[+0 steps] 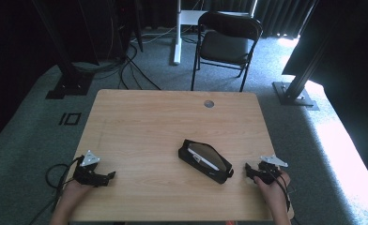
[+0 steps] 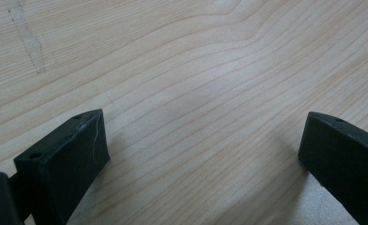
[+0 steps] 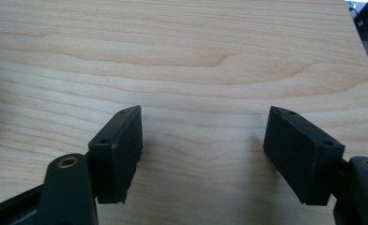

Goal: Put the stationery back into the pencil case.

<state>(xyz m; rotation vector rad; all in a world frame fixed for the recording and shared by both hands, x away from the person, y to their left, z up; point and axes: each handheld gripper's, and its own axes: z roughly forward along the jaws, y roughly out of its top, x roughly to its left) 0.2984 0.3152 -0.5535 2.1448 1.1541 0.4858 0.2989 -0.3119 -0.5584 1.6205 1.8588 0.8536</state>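
Both grippers parked wide apart, pouch waiting between them

High view: the black pouch (image 1: 205,161) lies slanted, right of centre near the table's (image 1: 144,117) front edge, its flap open on a pale lining; the left gripper (image 1: 108,177) rests by the front-left corner, the right gripper (image 1: 249,171) just beside the pouch's right end, not touching. Left gripper view: jaws released, bare wood between them. Right gripper view: jaws spread, nothing held, wood grain ahead. Risk, I'd say: a one-sided nudge from the right could skid the pouch along the surface, since nothing pins its far end
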